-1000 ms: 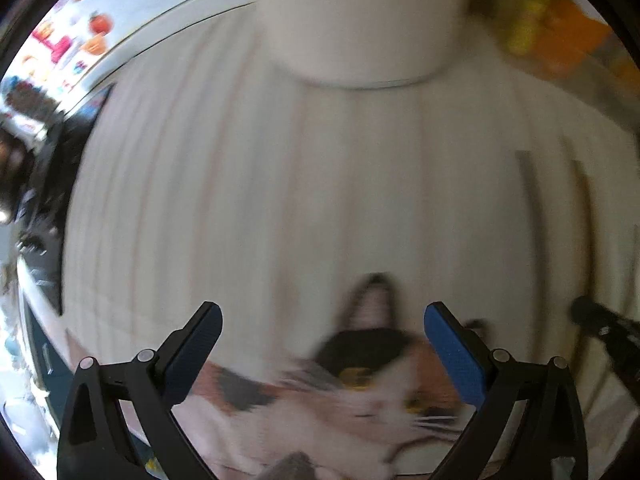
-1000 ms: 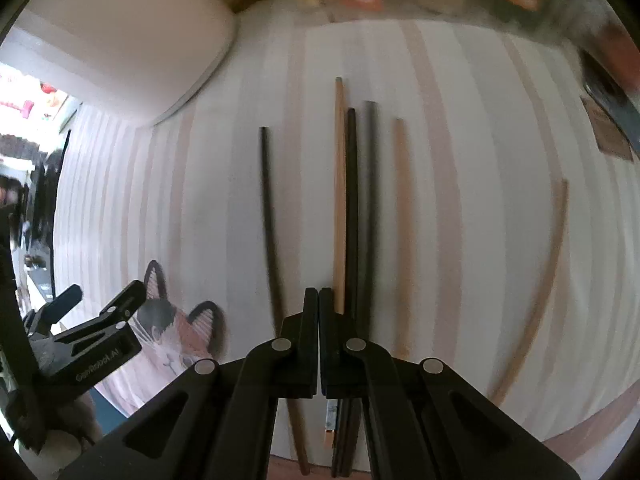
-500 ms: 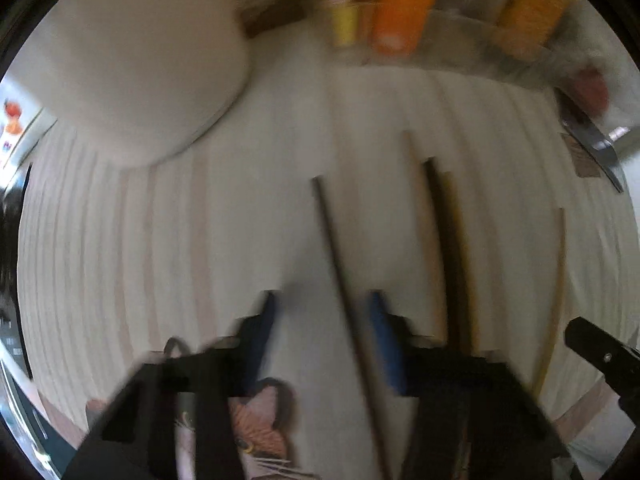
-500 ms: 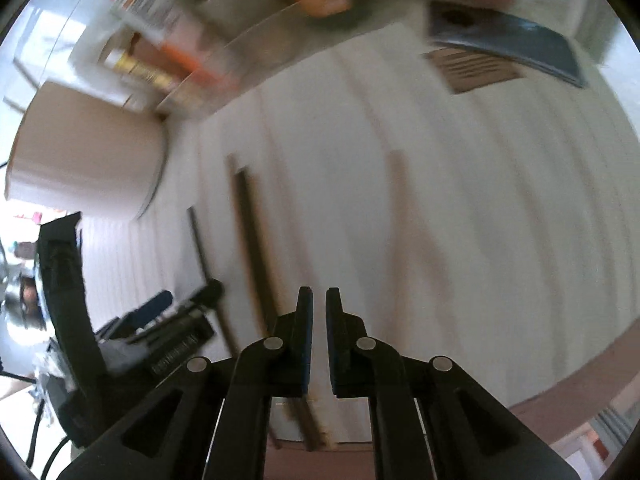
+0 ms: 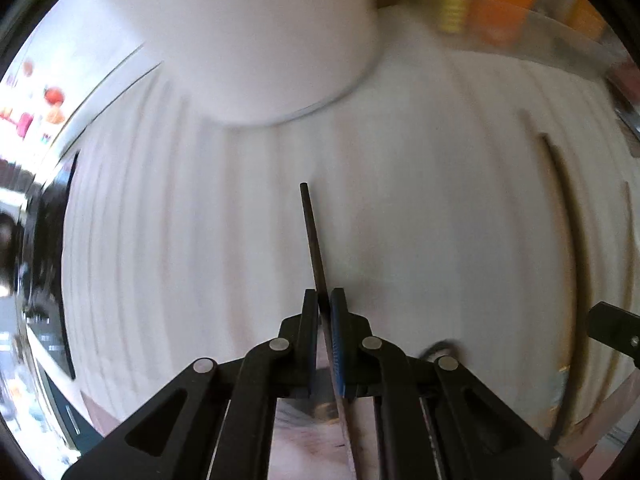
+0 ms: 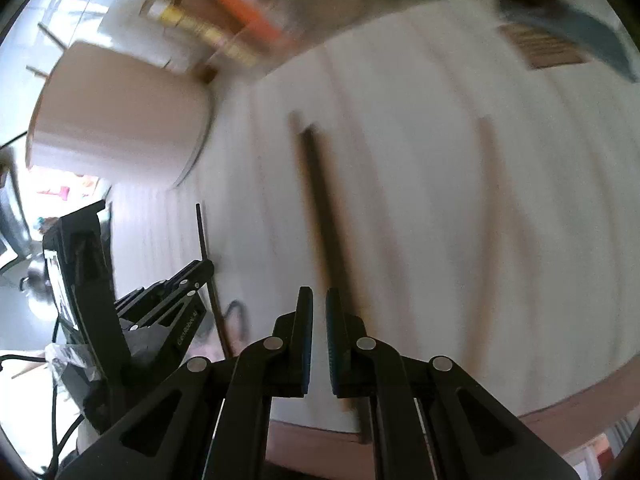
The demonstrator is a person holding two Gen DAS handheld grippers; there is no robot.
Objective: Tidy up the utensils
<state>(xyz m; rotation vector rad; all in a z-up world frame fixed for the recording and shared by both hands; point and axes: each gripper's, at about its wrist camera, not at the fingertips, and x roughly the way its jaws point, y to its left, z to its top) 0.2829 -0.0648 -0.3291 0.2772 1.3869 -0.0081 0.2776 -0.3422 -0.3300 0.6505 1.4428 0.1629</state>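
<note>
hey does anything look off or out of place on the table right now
Mostly not. Loose chopsticks lie scattered on the striped white tablecloth rather than paired: a dark chopstick and a pale wooden chopstick apart. The left gripper grips a thin black chopstick; the white cylindrical container stands upright.

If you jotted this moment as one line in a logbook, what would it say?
left tongs: shut on black chopstick | right tongs: slightly open, holding nothing | other chopsticks: on mat | white holder: ahead

Striped table (image 6: 440, 160) bears chopsticks (image 6: 324, 216) and a canister (image 6: 120, 128).
</note>
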